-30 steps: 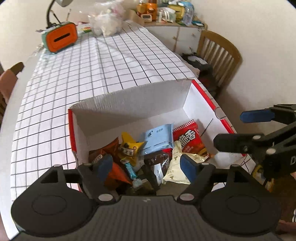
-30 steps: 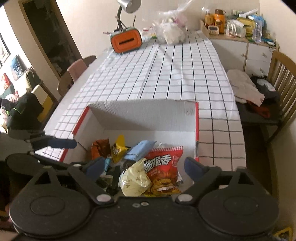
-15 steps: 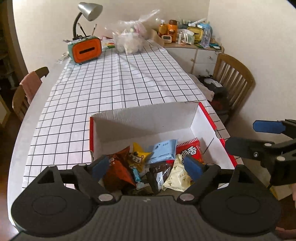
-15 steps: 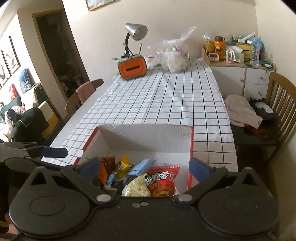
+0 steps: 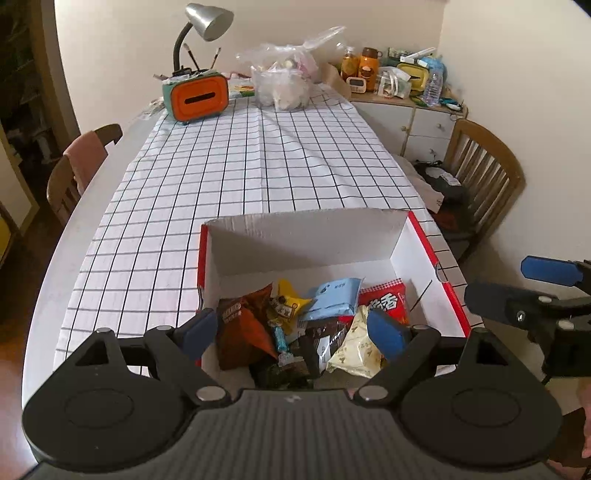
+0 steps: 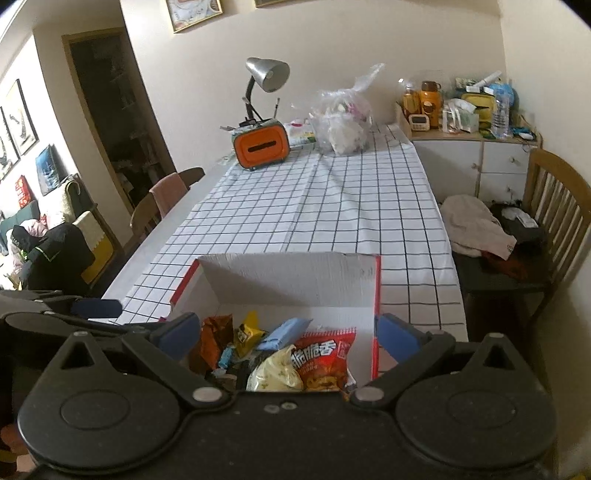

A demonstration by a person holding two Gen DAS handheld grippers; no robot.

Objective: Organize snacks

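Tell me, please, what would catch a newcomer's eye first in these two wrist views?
Most striking is the red-edged cardboard box at the near end of the table, heaped with snack packets, a red packet and a light blue one among them. Both the left hand-held gripper and the right hand-held gripper hang open over it. Far down the checked tablecloth stand an orange box and a silver desk lamp.

Both claws, left (image 5: 291, 328) and right (image 6: 288, 334), farther back from box (image 5: 306, 236).
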